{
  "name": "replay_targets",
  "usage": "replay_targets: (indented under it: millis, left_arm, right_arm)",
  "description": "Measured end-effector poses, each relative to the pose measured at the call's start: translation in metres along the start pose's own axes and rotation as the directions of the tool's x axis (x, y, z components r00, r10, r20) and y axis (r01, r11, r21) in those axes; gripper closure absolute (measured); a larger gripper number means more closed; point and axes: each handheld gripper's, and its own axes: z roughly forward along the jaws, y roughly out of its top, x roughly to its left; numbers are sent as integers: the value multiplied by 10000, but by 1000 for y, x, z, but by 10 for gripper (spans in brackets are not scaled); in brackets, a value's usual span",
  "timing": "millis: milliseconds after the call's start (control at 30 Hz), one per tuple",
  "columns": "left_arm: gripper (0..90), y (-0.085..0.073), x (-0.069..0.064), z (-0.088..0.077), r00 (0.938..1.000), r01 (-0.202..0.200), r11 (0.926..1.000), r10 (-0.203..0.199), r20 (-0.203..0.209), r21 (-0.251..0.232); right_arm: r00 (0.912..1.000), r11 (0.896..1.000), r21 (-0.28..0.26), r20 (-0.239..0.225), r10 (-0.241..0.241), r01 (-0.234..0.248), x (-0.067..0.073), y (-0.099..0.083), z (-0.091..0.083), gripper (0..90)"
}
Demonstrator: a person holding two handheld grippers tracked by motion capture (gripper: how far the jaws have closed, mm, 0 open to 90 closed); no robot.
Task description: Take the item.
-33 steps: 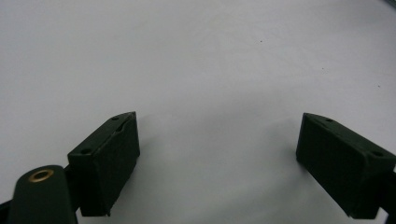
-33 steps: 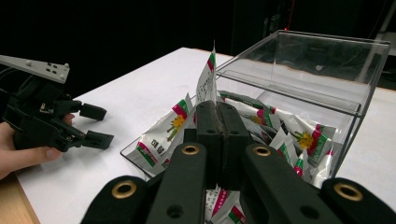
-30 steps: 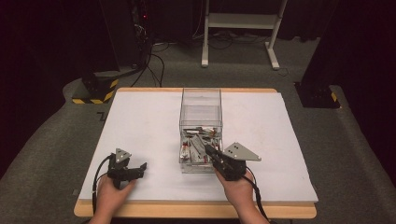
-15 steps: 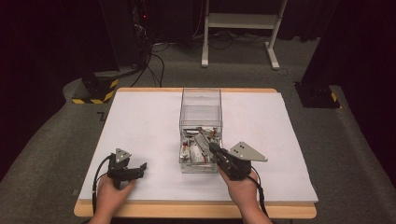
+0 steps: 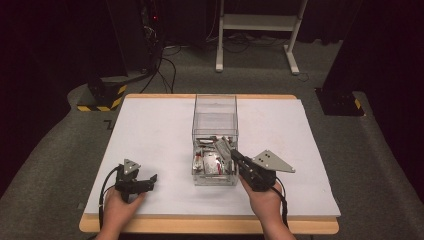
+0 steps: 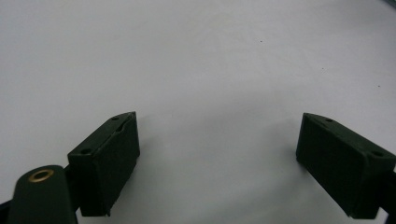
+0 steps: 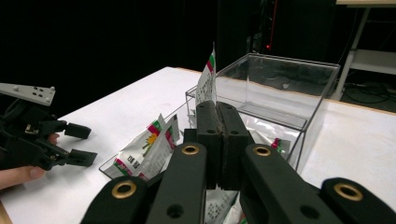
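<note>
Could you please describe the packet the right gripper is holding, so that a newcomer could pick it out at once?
Start at the clear plastic box in the middle of the white table. At its near end lies a pile of packets; above them the right gripper pinches one packet. Unlike its neighbours lying flat, this one stands upright between closed jaws, white with a red and green top corner.

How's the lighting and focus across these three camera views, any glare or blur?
High view: white table brightly lit, surroundings nearly black; clear box shows faint reflections. Left gripper view: left tool sharp, tabletop evenly lit with soft shadows beside the jaws. Right gripper view: right tool slightly soft up close, packet readable, background dark.
</note>
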Motion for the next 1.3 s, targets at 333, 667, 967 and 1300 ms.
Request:
replay_targets:
  millis: [333,667,967,1300]
  left_arm:
    - [137,0,0,0,10000,3,10000,-3,0,-1]
    - [137,0,0,0,10000,1,10000,-1,0,-2]
    - [137,0,0,0,10000,-13,10000,13,-8,-4]
    - [138,0,0,0,10000,-18,10000,18,-11,-2]
  right_arm:
    - [9992,9996,-282,389,55,-44,-11,3,-6,898]
    - [9953,9988,-480,966,57,-10,-25,7,-14,899]
    - [9865,9981,-617,1629,191,-91,-44,6,-17,899]
    - [9679,9994,-308,2502,216,-143,-68,-3,-12,899]
